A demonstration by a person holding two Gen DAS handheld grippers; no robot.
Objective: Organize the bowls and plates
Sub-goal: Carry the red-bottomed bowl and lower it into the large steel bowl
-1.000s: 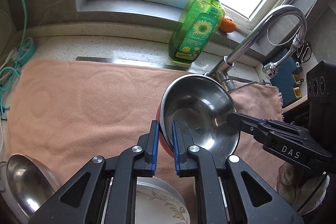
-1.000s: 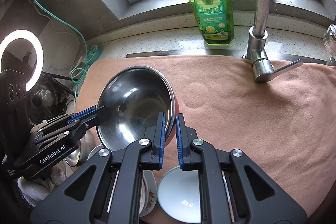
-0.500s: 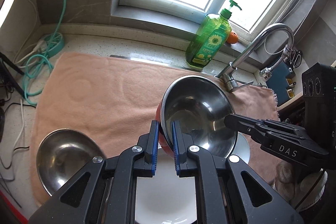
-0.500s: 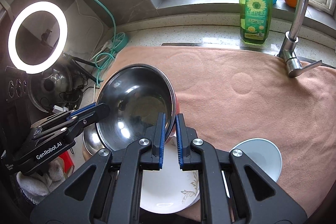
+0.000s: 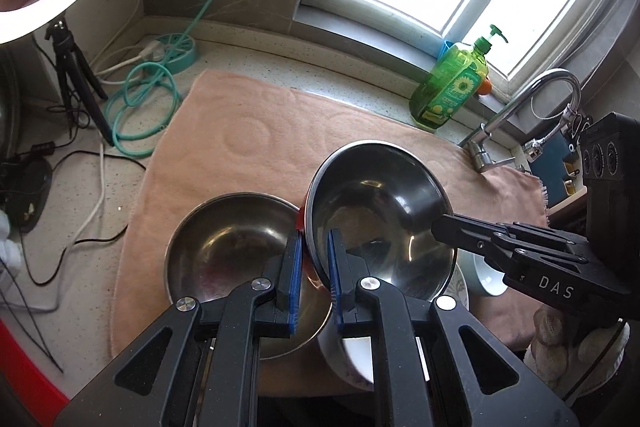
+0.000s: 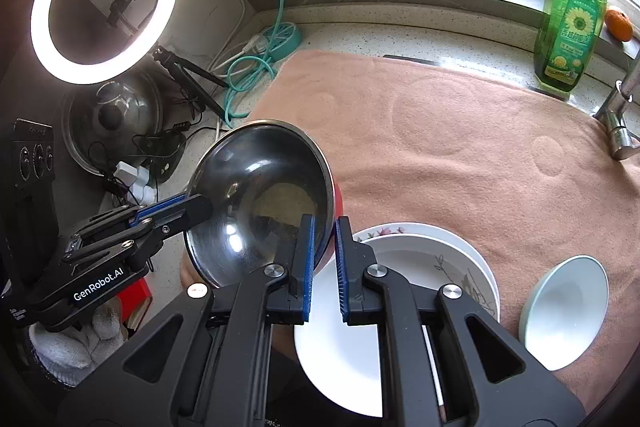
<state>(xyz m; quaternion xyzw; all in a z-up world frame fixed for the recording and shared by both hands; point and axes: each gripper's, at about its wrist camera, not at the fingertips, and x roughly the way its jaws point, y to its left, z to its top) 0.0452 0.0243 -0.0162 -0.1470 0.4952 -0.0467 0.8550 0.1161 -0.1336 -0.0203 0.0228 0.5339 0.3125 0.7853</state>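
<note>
Both grippers hold one steel bowl with a red outside (image 5: 380, 203) by opposite rim edges, tilted, in the air. My left gripper (image 5: 313, 255) is shut on its near rim; my right gripper (image 6: 323, 239) is shut on the other rim, with the bowl (image 6: 260, 195) to its left. A second steel bowl (image 5: 232, 239) lies on the pink towel (image 5: 260, 131) just left of and below the held one. White plates (image 6: 420, 267) are stacked below the right gripper, with a pale blue bowl (image 6: 564, 311) to their right.
A green soap bottle (image 5: 452, 87) and a tap (image 5: 520, 107) stand at the back right. A ring light (image 6: 100, 7), a tripod, a teal hose (image 5: 148, 99), cables and a pot lid (image 6: 112, 119) crowd the counter at left.
Both grippers have risen and moved left with the bowl. The second steel bowl now lies right under the held bowl's left edge, and more of the left counter shows.
</note>
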